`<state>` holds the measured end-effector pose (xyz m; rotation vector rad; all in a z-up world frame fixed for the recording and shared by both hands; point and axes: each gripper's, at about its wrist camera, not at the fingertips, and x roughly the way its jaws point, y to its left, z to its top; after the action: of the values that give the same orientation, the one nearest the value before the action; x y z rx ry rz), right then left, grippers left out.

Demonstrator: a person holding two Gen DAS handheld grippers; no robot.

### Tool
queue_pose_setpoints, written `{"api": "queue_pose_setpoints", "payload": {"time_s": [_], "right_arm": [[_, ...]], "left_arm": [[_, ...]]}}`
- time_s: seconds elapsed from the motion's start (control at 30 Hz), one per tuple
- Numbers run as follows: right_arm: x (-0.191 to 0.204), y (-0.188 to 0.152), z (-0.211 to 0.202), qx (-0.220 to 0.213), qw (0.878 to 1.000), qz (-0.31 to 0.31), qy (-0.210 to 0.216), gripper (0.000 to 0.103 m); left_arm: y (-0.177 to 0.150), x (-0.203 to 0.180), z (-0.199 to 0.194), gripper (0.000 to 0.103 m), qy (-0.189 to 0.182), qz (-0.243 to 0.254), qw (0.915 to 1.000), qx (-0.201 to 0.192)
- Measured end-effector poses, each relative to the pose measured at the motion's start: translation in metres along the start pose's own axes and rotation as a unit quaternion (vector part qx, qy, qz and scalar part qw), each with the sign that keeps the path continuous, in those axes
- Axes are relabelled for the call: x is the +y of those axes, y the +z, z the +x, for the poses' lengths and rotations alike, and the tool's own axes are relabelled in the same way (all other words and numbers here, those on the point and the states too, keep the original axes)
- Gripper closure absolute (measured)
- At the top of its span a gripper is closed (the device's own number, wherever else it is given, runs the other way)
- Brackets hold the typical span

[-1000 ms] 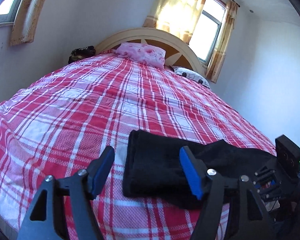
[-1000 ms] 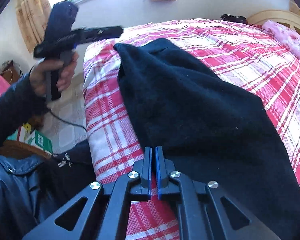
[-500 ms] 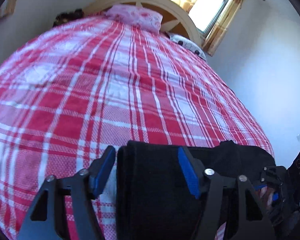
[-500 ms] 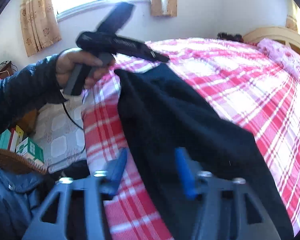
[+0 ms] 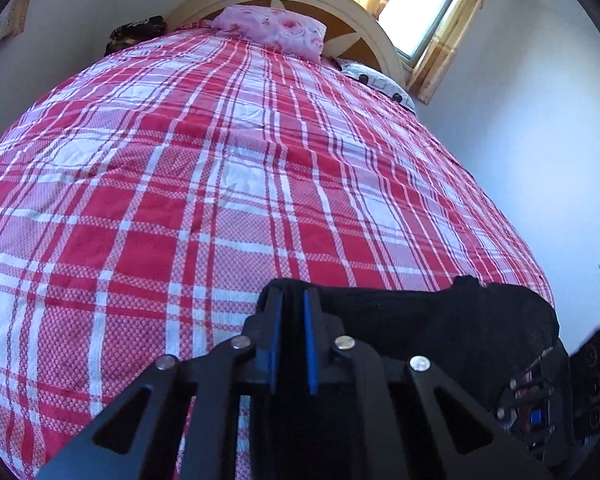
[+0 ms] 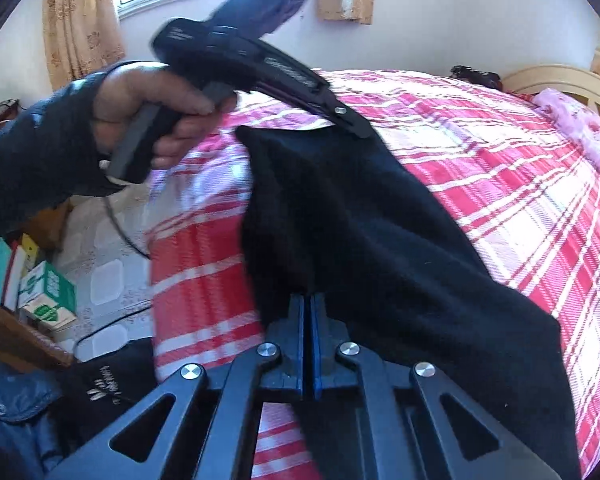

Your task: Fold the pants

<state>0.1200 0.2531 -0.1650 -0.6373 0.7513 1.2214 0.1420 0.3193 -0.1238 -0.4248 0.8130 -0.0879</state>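
Jaws on both tools have just closed; the left gripper (image 5: 291, 312) now pinches the far corner of the black, soft folded pants (image 6: 360, 232), the right gripper (image 6: 308, 312) the near edge; they lie on the red-and-white checked bedspread (image 5: 204, 184), likely ready for lifting into another fold.

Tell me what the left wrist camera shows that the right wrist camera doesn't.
Only the left wrist view shows the bright window beside the headboard and a white patterned pillow. Only the right wrist view shows the person's hand gripping the other tool, the floor and boxes beside the bed. Both show the black pants on the red plaid bedspread and the pink pillow.
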Motion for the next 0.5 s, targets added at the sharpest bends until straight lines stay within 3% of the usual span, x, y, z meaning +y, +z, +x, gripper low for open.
{"api": "queue_pose_setpoints", "payload": {"time_s": [0.23,0.4,0.5], "right_arm": [[0.024,-0.007,0.012,0.015,0.999,-0.022,0.027,0.100],[-0.013,-0.002,-0.005,0.005,0.997,0.049,0.066,0.098],[-0.057,-0.009,-0.044,-0.030,0.991,0.113,0.069,0.091]], "left_arm": [[-0.002,0.004,0.005,0.092,0.010,-0.007,0.9999,-0.005],[-0.001,-0.005,-0.031,0.089,0.037,-0.007,0.9976,-0.058],[-0.006,-0.018,-0.059,0.077,0.047,-0.001,0.9944,-0.094]]}}
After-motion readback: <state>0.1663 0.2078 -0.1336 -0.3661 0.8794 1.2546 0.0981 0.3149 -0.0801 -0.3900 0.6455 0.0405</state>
